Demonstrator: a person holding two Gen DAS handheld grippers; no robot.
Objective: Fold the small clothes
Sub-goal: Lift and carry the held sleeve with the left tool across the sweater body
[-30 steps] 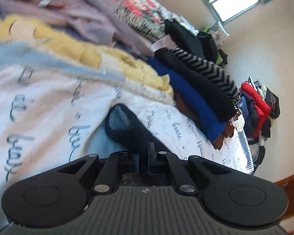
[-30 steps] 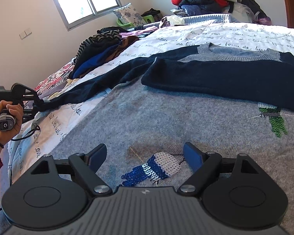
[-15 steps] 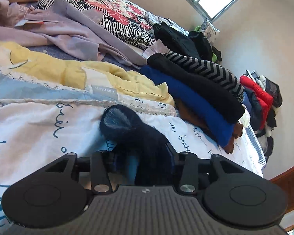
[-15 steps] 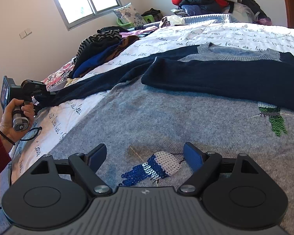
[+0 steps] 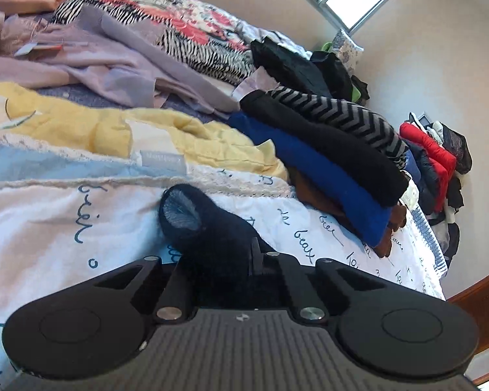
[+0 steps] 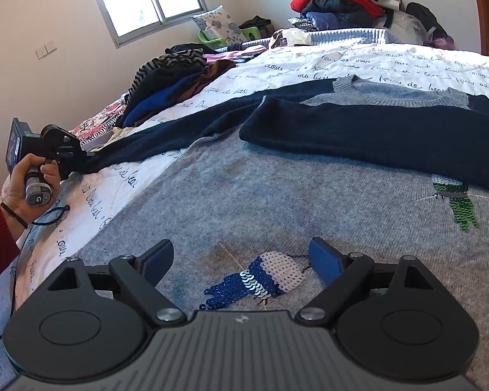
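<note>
On bed (image 6: 375, 58): left gripper (image 5: 256, 254) clamped on navy sleeve (image 5: 212, 228) of sweater (image 6: 244, 202); right gripper (image 6: 241, 260) spread wide, nothing gripped, over sequin patch (image 6: 260, 277).

The white bedspread (image 6: 368, 62) carries blue handwritten script; only scraps read, such as "de" and "beau". The handle (image 6: 37, 195) in the left hand (image 6: 22, 189) shows a "G".
</note>
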